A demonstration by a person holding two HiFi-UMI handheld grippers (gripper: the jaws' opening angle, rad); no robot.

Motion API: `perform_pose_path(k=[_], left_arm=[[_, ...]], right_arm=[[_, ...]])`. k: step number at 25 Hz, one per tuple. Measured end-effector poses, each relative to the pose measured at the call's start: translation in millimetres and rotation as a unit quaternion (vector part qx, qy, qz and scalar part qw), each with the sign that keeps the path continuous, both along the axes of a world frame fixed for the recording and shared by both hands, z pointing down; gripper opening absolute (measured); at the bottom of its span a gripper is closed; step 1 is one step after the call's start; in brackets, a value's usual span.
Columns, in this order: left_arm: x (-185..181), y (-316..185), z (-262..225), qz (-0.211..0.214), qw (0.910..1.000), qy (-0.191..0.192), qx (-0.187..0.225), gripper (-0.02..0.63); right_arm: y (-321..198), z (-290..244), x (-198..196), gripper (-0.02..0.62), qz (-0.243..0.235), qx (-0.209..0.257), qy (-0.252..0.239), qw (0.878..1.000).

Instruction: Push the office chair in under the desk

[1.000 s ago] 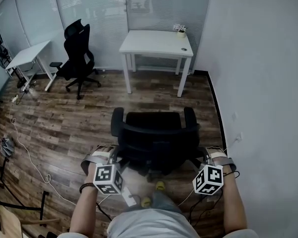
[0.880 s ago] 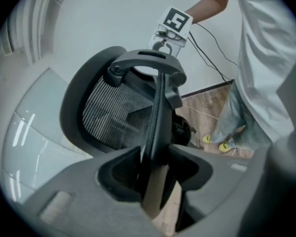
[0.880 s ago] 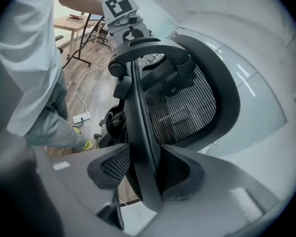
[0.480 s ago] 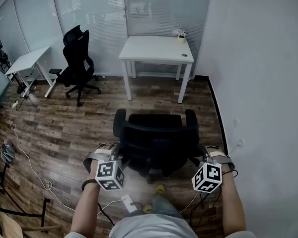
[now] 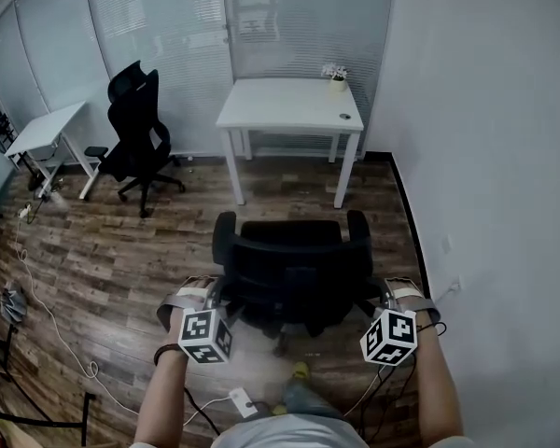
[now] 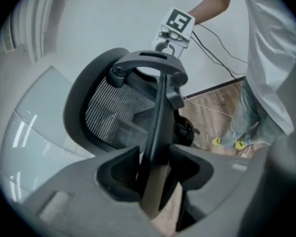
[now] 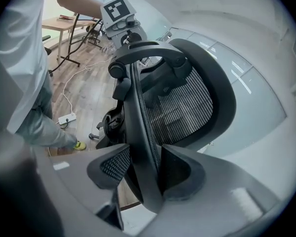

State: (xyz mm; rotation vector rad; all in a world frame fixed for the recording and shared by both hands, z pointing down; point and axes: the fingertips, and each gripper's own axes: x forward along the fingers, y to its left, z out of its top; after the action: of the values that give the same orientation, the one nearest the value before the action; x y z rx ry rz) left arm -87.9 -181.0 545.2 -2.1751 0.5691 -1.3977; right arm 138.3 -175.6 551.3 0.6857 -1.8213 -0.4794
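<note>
- Now the chair (image 5: 294, 259) has rolled forward with both grippers. The desk (image 5: 289, 104) is nearer than a second ago but still well ahead of them, so the chair isn't under it yet.
- Left gripper (image 6: 155, 162): jaws opening, with the chair back's left edge between them. The pads still seem to touch it, so the grip is easing.
- Right gripper (image 7: 144, 164): clamped on the back's right edge.
- Likely mid-push; a looser left hold may let the chair swing.
</note>
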Motion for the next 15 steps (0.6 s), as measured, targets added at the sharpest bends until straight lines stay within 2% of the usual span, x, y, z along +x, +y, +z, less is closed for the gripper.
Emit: perform_pose_path(k=[8, 15], left_arm=[[16, -69, -2, -0.007, 0.9999, 0.0, 0.011, 0.184], [8, -131, -3, -0.019, 0.9998, 0.0, 0.008, 0.189]], right_arm=[[-79, -1, 16, 0.193, -0.007, -0.009, 0.001, 1.0], [-139, -3, 9, 0.192, -0.022, -0.001, -0.005, 1.0]])
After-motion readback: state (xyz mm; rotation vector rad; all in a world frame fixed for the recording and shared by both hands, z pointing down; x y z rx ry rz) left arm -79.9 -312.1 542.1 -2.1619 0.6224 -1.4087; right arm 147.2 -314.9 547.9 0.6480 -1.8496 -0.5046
